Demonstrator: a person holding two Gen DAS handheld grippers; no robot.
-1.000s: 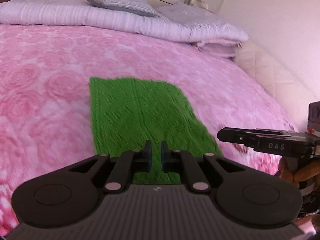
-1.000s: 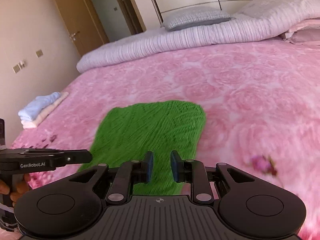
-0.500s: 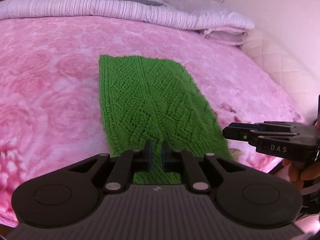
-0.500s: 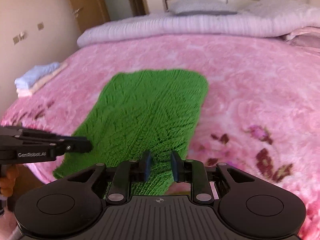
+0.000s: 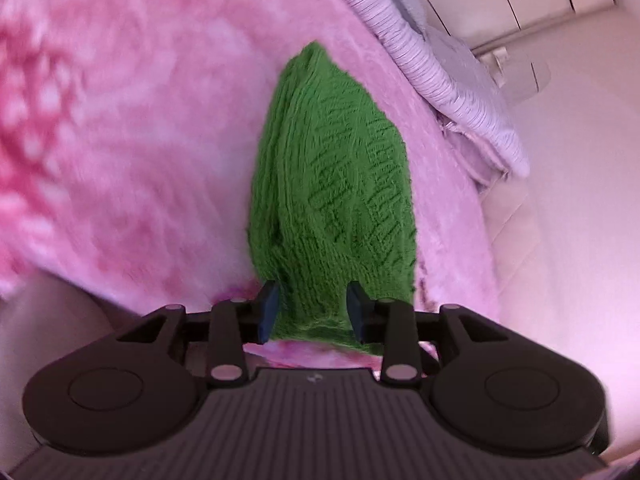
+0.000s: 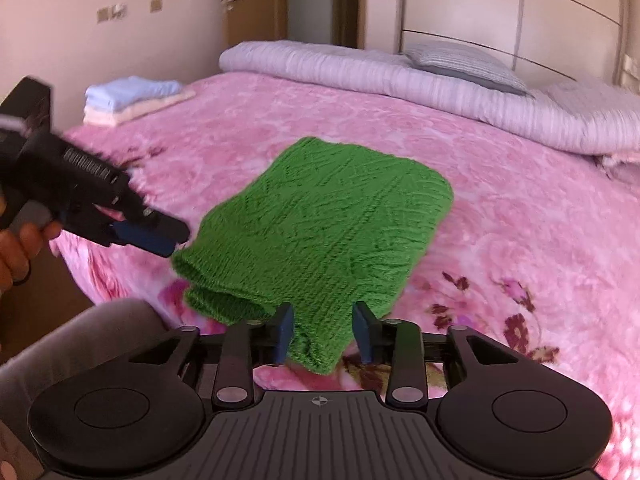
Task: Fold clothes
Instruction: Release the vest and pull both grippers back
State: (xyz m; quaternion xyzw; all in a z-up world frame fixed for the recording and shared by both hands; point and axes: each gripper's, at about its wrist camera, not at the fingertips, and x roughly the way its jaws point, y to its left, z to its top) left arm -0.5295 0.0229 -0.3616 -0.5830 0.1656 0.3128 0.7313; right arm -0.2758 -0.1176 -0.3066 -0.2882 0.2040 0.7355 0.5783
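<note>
Green knit garment (image 6: 320, 224) lying on pink floral blanket (image 6: 500, 216), near edge overhanging blanket's rim. Left gripper (image 5: 313, 310) and right gripper (image 6: 323, 330) both released, jaws just opened, straddling garment's near edge, pads clear of fabric.

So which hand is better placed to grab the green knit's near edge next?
Right, narrowly. Both jaws have just been opening around the green knit, but the right gripper squarely straddles its near corner; the left gripper barely reaches the other corner.

Green knit (image 6: 320, 216), seemingly rose-patterned pink bedspread (image 6: 520, 216)
</note>
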